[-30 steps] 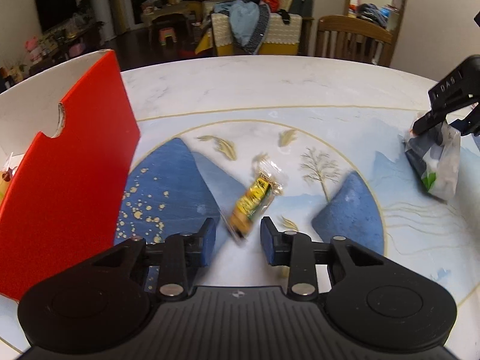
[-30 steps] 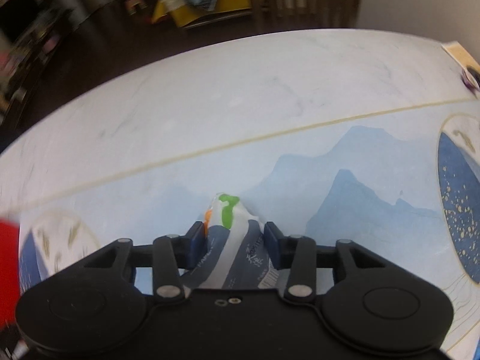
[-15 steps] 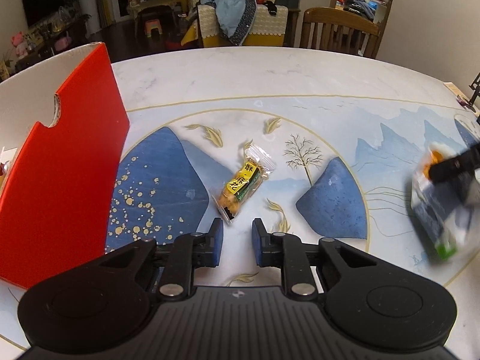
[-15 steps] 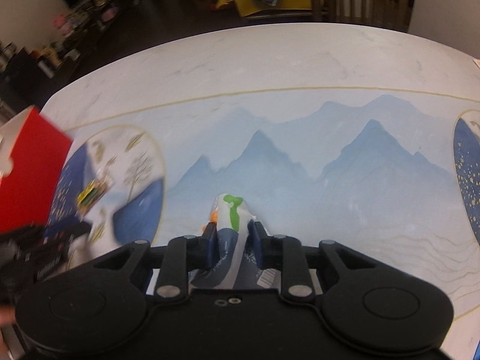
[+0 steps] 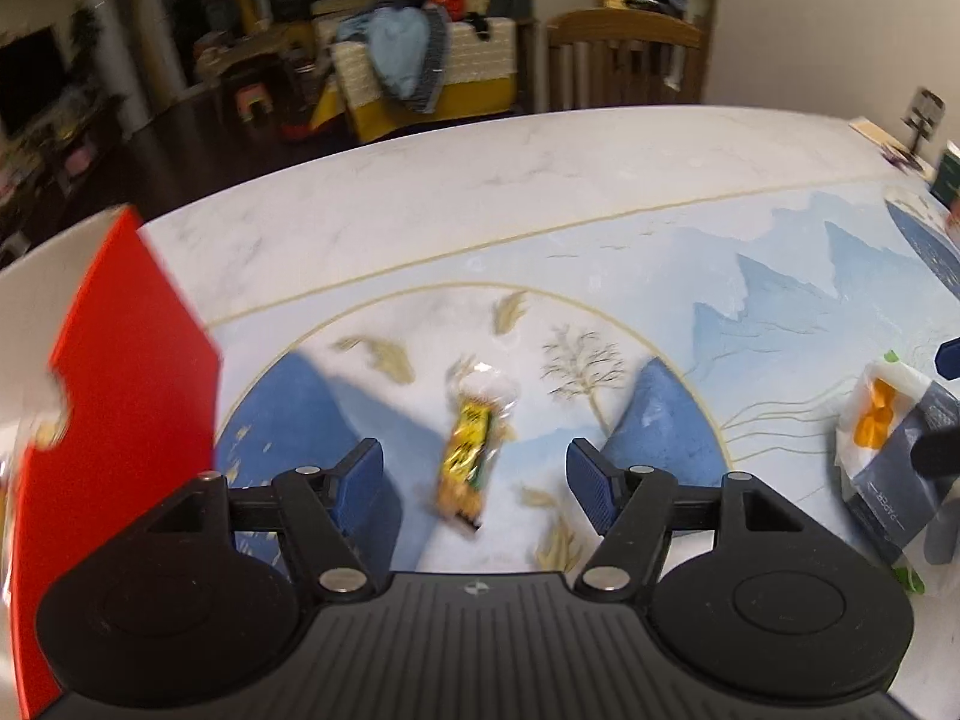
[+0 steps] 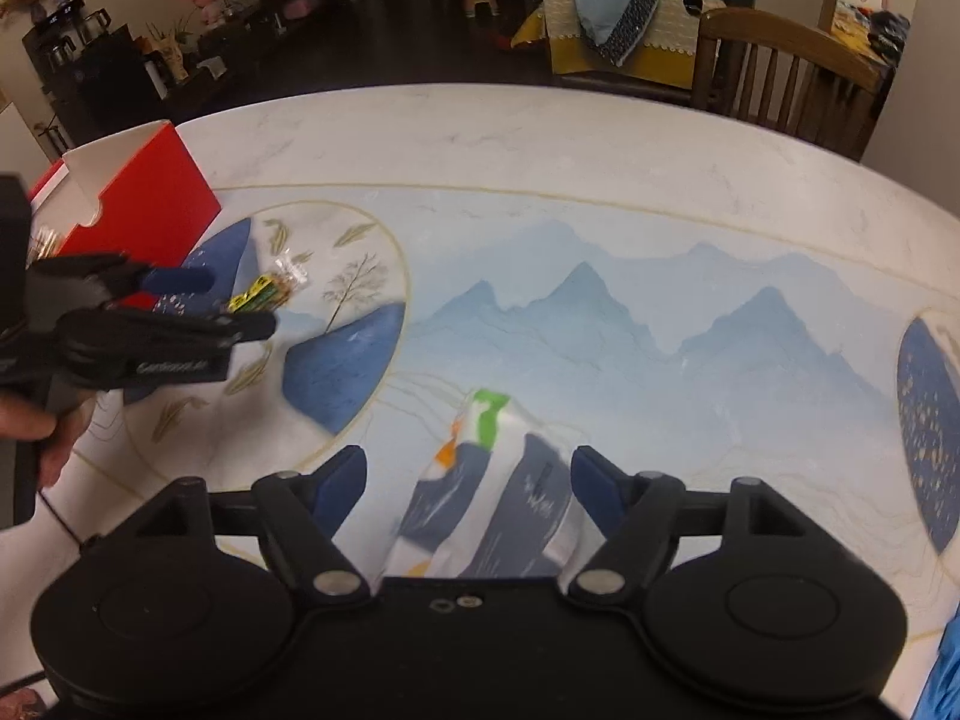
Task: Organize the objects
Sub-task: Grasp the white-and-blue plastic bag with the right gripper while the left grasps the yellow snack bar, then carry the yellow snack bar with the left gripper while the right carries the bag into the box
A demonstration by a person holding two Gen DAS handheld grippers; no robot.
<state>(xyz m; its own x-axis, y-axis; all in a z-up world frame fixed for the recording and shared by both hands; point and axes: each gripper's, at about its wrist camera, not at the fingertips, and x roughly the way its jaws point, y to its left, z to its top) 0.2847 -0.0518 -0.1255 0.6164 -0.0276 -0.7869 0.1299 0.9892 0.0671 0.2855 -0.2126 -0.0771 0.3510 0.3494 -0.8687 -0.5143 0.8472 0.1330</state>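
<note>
A yellow-green snack packet [image 5: 471, 459] lies on the table between and just ahead of my open left gripper [image 5: 474, 471]. It also shows in the right wrist view [image 6: 267, 291], where the left gripper [image 6: 231, 303] hovers over it. My right gripper [image 6: 468, 471] is open, with a white, grey and green snack bag [image 6: 495, 498] lying loose between its spread fingers. The same bag shows in the left wrist view [image 5: 894, 468] at the right edge.
A red open box [image 5: 114, 408] stands at the left, also seen in the right wrist view [image 6: 150, 198]. The round painted table [image 6: 540, 240] reaches far back. A wooden chair [image 6: 786, 72] stands behind it. Small items [image 5: 924, 138] sit at the far right edge.
Both grippers have opened wide. The right one has let go of the snack bag, which now lies on the table. The left gripper has swung toward the yellow packet.
</note>
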